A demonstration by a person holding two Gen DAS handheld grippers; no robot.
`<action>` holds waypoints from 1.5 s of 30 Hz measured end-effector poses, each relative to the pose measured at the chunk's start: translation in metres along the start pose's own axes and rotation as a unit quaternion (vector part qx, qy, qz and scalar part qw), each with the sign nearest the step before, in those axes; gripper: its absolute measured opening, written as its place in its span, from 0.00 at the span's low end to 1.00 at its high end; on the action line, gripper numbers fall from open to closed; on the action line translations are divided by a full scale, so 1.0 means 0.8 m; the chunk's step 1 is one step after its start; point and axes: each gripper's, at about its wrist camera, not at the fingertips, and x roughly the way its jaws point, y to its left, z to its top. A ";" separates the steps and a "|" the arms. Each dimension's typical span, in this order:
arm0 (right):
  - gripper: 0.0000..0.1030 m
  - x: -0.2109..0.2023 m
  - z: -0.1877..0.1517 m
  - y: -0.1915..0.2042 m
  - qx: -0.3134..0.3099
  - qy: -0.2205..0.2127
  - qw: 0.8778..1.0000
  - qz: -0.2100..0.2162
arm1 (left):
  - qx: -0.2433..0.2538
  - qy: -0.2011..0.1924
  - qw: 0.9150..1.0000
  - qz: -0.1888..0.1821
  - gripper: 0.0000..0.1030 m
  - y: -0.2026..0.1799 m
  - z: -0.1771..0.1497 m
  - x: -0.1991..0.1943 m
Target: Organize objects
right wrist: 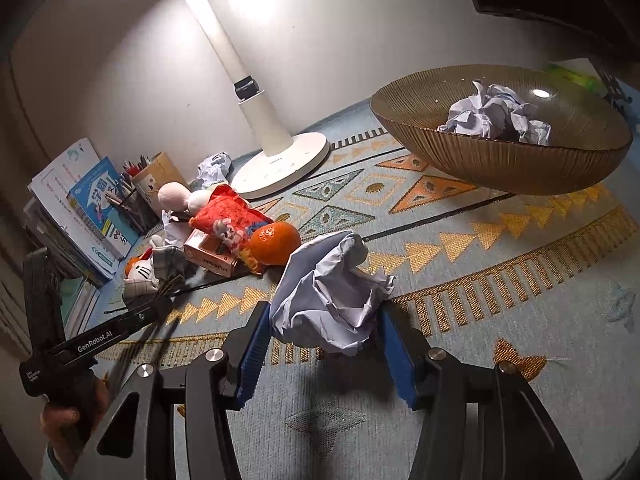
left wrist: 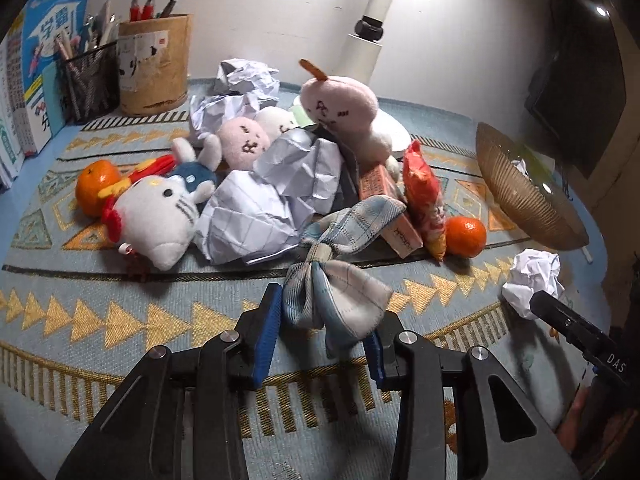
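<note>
the right claw (right wrist: 320, 340) is pinching a crumpled white paper ball (right wrist: 332, 300) between half-closed jaws; the left claw (left wrist: 324, 332) is likewise gripping a plaid fabric bow (left wrist: 336, 304). either springy, light item could be slipping out.

A heap of plush toys (left wrist: 160, 216), crumpled paper (left wrist: 276, 192), a snack bag (left wrist: 424, 200) and a small box (left wrist: 396, 224) lies mid-bench, with one orange (left wrist: 96, 192) at its left end and another orange (left wrist: 466, 237) at its right end, touching the bag. Behind the heap, the lamp (right wrist: 276, 156) stands by the wall, while two pen holders (left wrist: 154, 68) and the books (left wrist: 44, 76) fill the bench's far left corner. The bowl (right wrist: 500, 160) sits toward the right edge with paper balls (right wrist: 496, 116) in it; a checked cloth (left wrist: 336, 292) lies before the heap between the left jaws, and a loose paper ball (right wrist: 332, 304) lies right of it between the right jaws.
</note>
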 end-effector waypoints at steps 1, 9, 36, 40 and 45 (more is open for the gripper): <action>0.51 0.000 0.000 -0.001 0.001 -0.001 1.000 0.000 | 0.004 -0.007 1.000 -0.008 0.20 -0.003 0.000 -0.003; 0.51 -0.014 -0.003 0.001 -0.003 -0.024 1.000 0.016 | 0.018 -0.067 0.996 -0.053 0.10 -0.034 -0.013 -0.045; 0.98 -0.132 0.101 -0.137 0.071 -0.101 0.986 -0.114 | 0.087 -0.068 0.989 -0.097 0.56 -0.167 0.038 -0.039; 0.98 -0.096 0.072 -0.042 -0.040 -0.052 0.994 -0.092 | 0.083 -0.093 0.991 -0.052 0.96 -0.104 -0.009 -0.072; 0.98 -0.004 0.029 0.073 -0.207 -0.023 0.958 -0.197 | 0.005 -0.105 0.994 -0.011 0.99 -0.023 -0.029 -0.073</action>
